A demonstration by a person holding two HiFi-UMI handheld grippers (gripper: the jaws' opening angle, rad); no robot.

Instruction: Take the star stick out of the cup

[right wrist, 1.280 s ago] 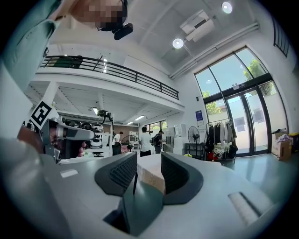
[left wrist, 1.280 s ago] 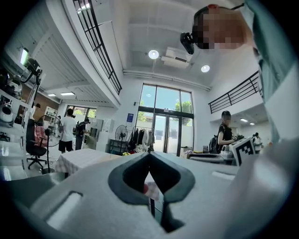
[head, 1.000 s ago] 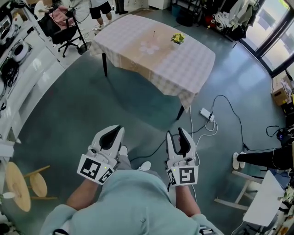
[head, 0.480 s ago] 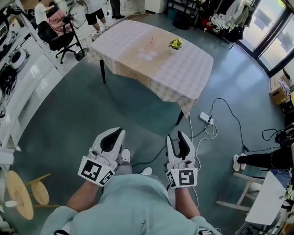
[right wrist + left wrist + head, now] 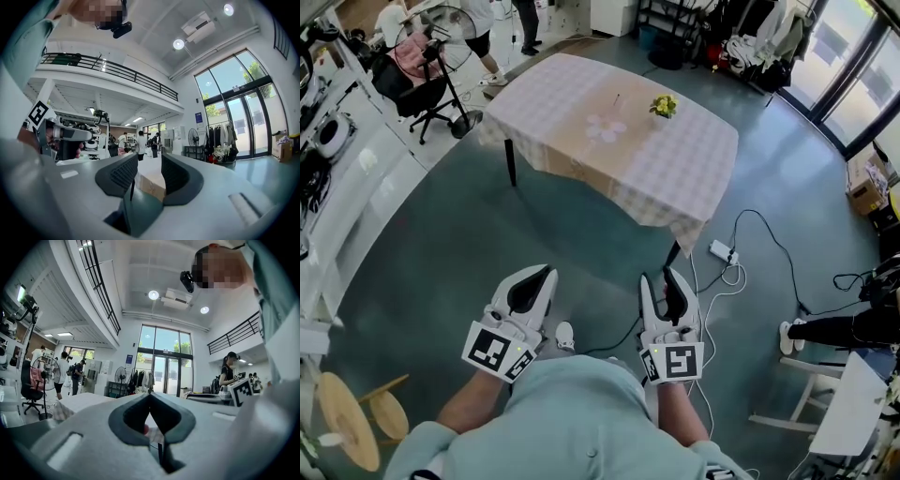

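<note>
Stick on the distant table is barely visible, perhaps upright

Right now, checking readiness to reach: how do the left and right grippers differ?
White left gripper: jaws closed tip to tip; white right gripper: jaws apart. Left gripper tilts rightward; right gripper points straight ahead. Both are empty, well short of the checked-cloth table.

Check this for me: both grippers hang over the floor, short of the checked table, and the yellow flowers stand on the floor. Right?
Not quite. The yellow flowers stand on the checked table, not on the floor; the head view shows it. The left gripper and right gripper do hang over the floor, short of that table.
</note>
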